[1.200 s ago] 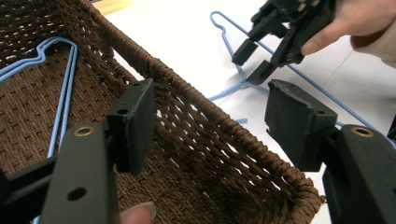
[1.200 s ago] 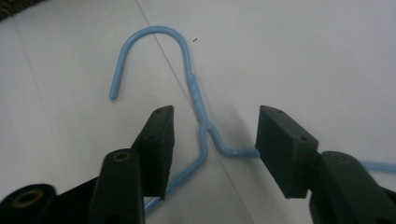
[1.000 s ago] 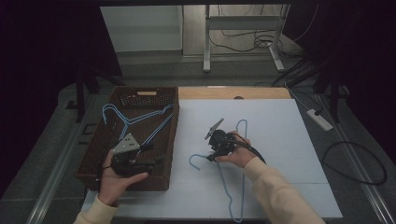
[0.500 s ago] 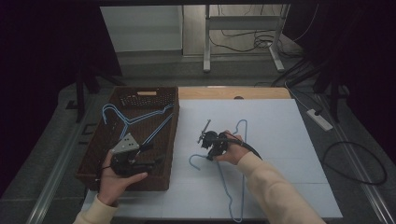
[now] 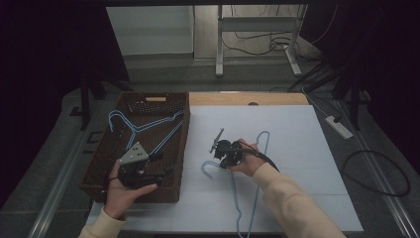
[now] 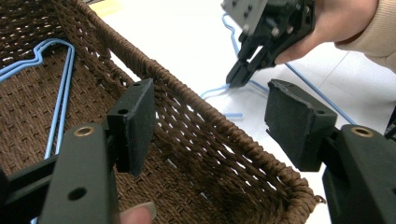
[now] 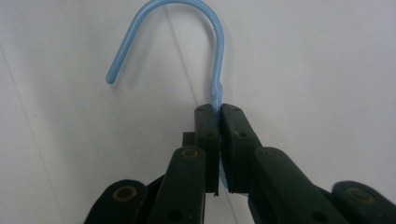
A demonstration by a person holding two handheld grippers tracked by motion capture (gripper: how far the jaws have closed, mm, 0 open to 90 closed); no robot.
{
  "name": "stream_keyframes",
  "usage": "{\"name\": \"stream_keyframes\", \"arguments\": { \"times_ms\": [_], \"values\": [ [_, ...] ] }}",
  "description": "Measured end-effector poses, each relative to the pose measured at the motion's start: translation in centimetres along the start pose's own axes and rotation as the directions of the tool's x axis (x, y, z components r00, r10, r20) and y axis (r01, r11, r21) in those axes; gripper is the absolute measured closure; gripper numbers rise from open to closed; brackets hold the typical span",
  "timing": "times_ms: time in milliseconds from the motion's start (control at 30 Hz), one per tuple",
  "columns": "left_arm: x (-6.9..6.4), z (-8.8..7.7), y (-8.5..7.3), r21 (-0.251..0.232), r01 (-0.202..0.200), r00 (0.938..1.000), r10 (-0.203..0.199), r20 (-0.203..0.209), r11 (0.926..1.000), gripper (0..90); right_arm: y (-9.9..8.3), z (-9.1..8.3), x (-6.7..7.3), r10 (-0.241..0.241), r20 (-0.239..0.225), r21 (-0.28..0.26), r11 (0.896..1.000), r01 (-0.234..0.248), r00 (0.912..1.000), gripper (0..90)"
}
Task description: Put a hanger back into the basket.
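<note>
A light blue wire hanger (image 5: 261,140) lies flat on the white table top, its hook (image 7: 205,16) pointing away from my right gripper. My right gripper (image 7: 218,109) has just been closing and is now shut on the hanger's neck, right below the hook; from above it (image 5: 221,157) tilts down at the table. My left gripper (image 6: 217,121) hangs open over the near right corner of a brown wicker basket (image 6: 196,100), with nothing between its pads. Two or three more blue hangers (image 5: 143,126) lie inside the basket.
The basket (image 5: 153,101) stands along the table's left side. Bare wood (image 5: 247,99) shows at the table's far edge, beyond the white top. Cables and a power strip (image 5: 339,126) lie on the floor to the right.
The right gripper's jaws, wide apart a second ago, have come together on the hanger's neck. The left hand and its gripper have stayed in place.
</note>
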State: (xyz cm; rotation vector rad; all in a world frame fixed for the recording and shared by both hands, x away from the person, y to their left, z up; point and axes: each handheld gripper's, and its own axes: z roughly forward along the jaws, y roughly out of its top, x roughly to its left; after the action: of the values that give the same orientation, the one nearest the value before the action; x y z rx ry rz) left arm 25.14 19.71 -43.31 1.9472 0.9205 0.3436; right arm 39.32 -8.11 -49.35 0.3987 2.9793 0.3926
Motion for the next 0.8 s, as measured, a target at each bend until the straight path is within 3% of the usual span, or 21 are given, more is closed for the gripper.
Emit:
{"name": "stream_keyframes", "arguments": {
  "times_ms": [100, 367, 800],
  "values": [
    [-0.4, 0.1, 0.0, 0.004, -0.005, 1.0000, 0.005, 0.007, 1.0000, 35.3, -0.6, -1.3, -0.4, 0.056, 0.006, -0.064, 0.996, -0.056, 0.9984, 86.3],
    [-2.1, 1.1, 0.4, 0.038, -0.007, 0.9979, 0.005, 0.065, 0.9993, 35.0, -1.9, -2.6, -0.9, 0.126, 0.017, -0.136, 0.983, -0.122, 0.9919, 86.3],
    [-5.3, 4.2, 1.3, 0.114, 0.029, 0.9904, -0.044, 0.131, 0.9930, 34.7, -3.1, -3.8, -0.8, 0.162, 0.038, -0.210, 0.966, -0.150, 0.9861, 86.3]
  ]
}}
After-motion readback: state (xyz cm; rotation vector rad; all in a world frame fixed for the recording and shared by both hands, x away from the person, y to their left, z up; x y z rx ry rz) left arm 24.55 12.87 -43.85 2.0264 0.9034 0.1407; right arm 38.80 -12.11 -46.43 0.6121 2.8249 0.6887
